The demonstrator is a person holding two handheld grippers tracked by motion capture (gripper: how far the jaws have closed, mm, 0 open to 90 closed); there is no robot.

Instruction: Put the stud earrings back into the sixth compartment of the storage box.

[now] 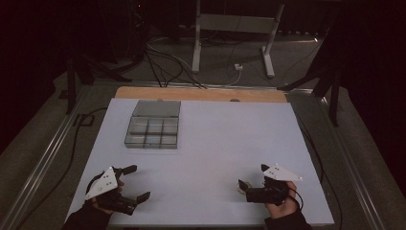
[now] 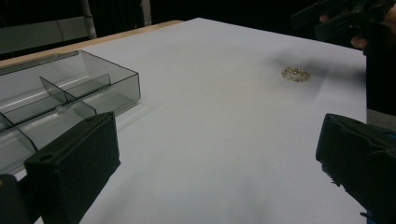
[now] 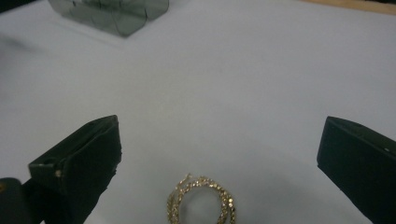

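Both hands enter the high view at 6 o'clock: left gripper wide open, empty; right gripper beside earrings. Box at 11 o'clock.

Left gripper view: jaws wide apart; earrings flat at 1 o'clock, box at 10.

Right gripper view: jaws wide apart, gripping nothing; earrings flat between them.

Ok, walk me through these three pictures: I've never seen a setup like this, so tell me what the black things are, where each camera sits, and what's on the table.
No robot here: a person holds a two-jaw tool in each hand. The high view looks down from above on the white table, with the left gripper and right gripper near its front edge. The other two pictures come from cameras riding on each gripper, looking out between its black jaws. On the table sit a clear divided plastic box and gold hoop earrings, lying just in front of the right gripper. Both grippers are open and hold nothing.
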